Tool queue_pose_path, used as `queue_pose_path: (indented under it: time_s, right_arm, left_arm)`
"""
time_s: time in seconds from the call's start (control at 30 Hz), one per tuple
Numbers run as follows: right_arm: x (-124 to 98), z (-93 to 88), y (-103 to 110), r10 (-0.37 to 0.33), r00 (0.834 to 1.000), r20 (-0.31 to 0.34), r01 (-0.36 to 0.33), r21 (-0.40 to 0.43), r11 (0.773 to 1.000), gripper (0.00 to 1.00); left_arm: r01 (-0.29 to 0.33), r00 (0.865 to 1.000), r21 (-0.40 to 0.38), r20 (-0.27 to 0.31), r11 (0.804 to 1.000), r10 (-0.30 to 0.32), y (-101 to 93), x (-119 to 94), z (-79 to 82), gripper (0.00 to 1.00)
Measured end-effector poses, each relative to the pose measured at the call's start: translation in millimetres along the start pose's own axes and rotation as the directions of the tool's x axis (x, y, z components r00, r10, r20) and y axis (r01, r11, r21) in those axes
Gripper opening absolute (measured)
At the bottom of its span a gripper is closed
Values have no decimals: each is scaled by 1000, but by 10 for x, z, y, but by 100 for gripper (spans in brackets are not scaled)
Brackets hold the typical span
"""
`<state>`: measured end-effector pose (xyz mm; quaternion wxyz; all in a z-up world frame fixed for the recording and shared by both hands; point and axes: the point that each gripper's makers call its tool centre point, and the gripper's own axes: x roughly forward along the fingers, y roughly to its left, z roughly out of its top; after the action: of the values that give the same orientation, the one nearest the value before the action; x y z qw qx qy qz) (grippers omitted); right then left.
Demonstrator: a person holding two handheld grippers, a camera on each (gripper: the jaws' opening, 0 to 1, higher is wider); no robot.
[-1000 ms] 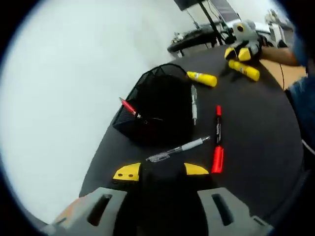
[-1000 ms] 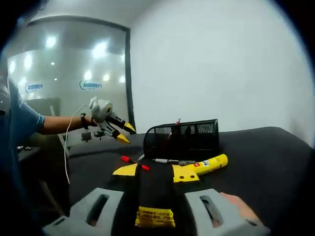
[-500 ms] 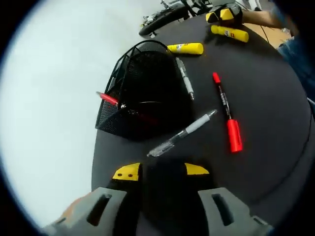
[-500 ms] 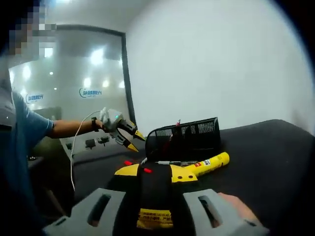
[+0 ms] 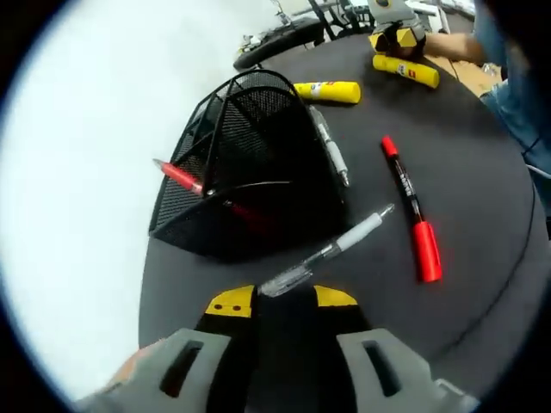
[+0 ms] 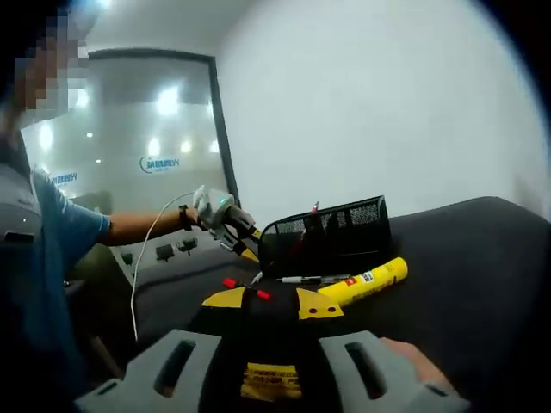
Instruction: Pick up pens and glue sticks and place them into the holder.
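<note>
Left gripper (image 5: pixel 287 298) poised with fingers spread around the near end of the clear pen (image 5: pixel 327 252), lying on the tabletop (image 5: pixel 465 155) just beside the mesh holder (image 5: pixel 245 163). Best pinched squarely, then lifted. Right gripper (image 6: pixel 261 297): cannot tell.

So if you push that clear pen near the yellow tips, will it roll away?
Probably a little. The clear pen looks round and slim and lies flat on the smooth black table, so a sideways nudge could roll it. It looks stiff and light, likely easy to lift. The left gripper sits right at its end.
</note>
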<state>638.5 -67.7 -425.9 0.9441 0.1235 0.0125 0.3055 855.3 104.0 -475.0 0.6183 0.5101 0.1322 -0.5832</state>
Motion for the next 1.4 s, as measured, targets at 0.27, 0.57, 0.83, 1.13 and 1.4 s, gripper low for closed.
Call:
queue_pose_path:
  time_s: [0.27, 0.57, 0.83, 1.13, 1.4]
  right_arm:
    - [14, -40, 10, 2, 1000, -22, -2, 2, 1000, 16]
    - [-1, -32, -1, -1, 1000, -22, 1, 19, 1000, 15]
    - [10, -48, -14, -4, 999, -32, 5, 24, 1000, 14]
    - [25, -59, -31, -5, 999, -37, 6, 30, 1000, 14]
    - [24, -55, -25, -2, 999, -33, 3, 32, 999, 13]
  left_arm:
    - [66, 998, 44, 10, 997, -67, -81, 111, 41, 14]
    - [139, 990, 105, -10, 985, -138, -132, 153, 61, 13]
    - [188, 982, 119, -13, 975, -187, -178, 178, 86, 11]
    - [215, 976, 115, -47, 970, -211, -237, 70, 6, 8]
    - [291, 953, 99, -114, 951, -280, -471, -101, -101, 8]
